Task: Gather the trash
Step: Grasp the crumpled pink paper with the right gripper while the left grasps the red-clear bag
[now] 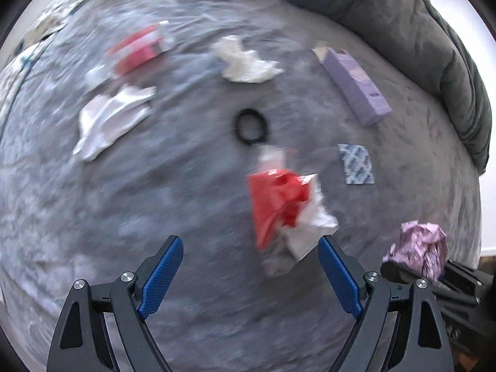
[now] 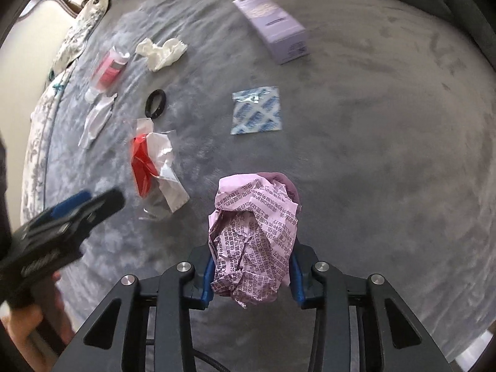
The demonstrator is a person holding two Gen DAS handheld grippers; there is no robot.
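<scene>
Trash lies scattered on a grey plush blanket [image 2: 387,124]. My right gripper [image 2: 251,274] is shut on a crumpled pink printed paper ball [image 2: 254,235], also seen at the lower right of the left wrist view as the paper ball [image 1: 418,251]. My left gripper [image 1: 249,266] hangs open above the blanket, nothing between its blue pads; it shows blurred in the right wrist view as the left gripper [image 2: 77,207]. Just beyond its right fingertip lies a red and white crumpled wrapper [image 1: 282,204], the same wrapper [image 2: 153,164].
Farther off lie a black ring [image 1: 251,125], a blue-white sachet [image 1: 356,163], a lilac box [image 1: 356,85], a white tissue [image 1: 245,60], a flat white wrapper [image 1: 108,121] and a red-pink packet [image 1: 139,49]. A dark grey cushion [image 1: 403,24] borders the right; a patterned quilt [image 2: 46,93] edges the left.
</scene>
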